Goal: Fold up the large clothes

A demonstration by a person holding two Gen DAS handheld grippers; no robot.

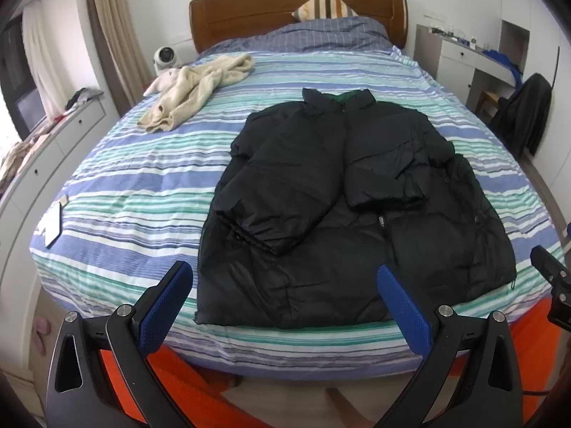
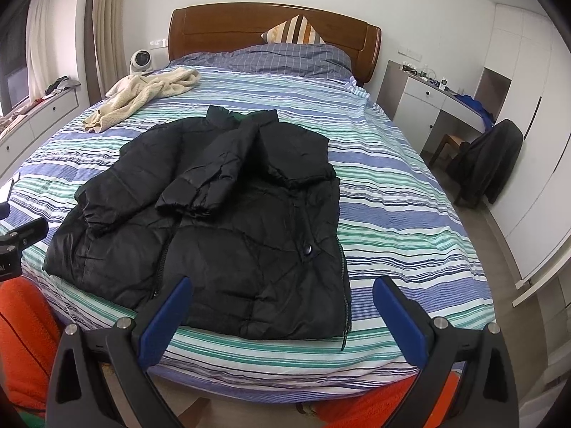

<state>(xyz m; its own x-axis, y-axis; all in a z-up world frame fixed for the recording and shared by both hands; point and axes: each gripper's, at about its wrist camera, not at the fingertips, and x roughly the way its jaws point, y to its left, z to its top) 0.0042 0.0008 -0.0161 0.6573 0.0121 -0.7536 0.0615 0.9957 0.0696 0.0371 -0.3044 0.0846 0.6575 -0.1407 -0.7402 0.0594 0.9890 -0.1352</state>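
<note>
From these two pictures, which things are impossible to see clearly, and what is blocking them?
- Black puffer jacket: its front under the two folded-in sleeves is covered, in both views.
- Small items on the white desk: too small to identify.
- Dark garment on the chair: too dark to name the type.
- Left gripper and right gripper: open; the hands holding them are out of frame.
</note>
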